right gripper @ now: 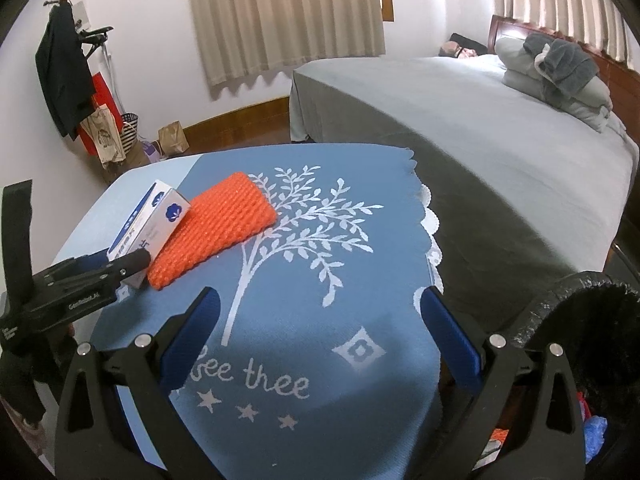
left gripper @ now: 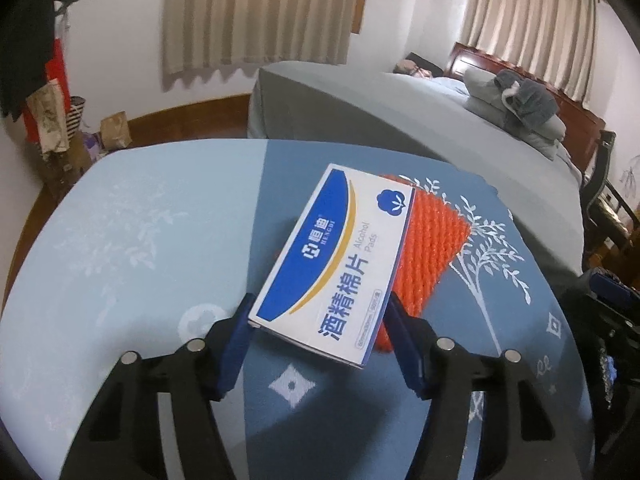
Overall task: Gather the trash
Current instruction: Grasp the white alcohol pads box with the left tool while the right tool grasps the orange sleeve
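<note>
Box of alcohol pads: long axis runs straight ahead of left hand-held gripper, apparently clamped between its jaws; right hand-held gripper spread, empty.

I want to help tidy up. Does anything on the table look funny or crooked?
Yes. The white and blue box sits crooked: its far end leans on the orange foam net, so it tilts instead of lying flat on the blue cloth. The left hand-held gripper has its fingers on both sides of the near end.
</note>
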Demonstrator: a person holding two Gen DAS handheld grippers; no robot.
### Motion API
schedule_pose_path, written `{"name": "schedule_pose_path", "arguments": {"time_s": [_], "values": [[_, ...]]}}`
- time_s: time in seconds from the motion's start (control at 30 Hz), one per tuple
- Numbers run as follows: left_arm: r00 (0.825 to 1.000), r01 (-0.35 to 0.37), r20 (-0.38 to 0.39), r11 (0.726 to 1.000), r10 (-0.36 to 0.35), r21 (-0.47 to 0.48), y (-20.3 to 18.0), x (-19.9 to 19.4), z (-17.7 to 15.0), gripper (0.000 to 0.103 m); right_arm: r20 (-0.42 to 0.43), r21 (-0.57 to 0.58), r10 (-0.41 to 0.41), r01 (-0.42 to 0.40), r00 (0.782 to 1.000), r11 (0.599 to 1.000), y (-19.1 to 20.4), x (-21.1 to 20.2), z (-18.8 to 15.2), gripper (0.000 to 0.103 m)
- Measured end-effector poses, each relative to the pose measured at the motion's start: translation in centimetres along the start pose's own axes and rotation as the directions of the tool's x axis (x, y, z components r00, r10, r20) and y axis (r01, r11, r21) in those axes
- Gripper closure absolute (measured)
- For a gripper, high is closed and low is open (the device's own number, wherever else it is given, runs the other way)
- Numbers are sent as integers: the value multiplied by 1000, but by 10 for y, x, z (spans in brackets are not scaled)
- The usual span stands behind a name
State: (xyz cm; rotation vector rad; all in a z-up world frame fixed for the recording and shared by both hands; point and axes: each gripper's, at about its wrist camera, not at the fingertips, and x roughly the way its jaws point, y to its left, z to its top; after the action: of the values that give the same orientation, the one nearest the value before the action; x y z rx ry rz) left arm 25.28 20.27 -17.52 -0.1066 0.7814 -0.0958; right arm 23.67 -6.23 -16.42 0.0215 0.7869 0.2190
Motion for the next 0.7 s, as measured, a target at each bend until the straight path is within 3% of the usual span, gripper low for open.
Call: {"name": "schedule_pose_path", "arguments": {"time_s": [0.23,0.4,0.53,0.6,0.7], "values": [[1000,-22,-12,998,22,-66,-2,-15,-14,38,-4,2,4,-4,1000,1000,1,0,-2,6],[1000,-28,-12,998,27,-61,-1,-8,-5,27,3,2,4,-4,1000,1000,-1,-1,-1,6],[999,-21,-41,999,19,-47,-1,3,-3,27,9,13,2,-2,1000,1000,-4,-2,0,6],[999,-10,-49,999,8,-44,-2,6,-5,37,11,10,3,-3,1000,1000,-4,-3,1,6],[999,0,-36,999,-1,-41,-3,2,-7,38,10,6,6,-6,1000,1000,-3,-2,1,6]]}}
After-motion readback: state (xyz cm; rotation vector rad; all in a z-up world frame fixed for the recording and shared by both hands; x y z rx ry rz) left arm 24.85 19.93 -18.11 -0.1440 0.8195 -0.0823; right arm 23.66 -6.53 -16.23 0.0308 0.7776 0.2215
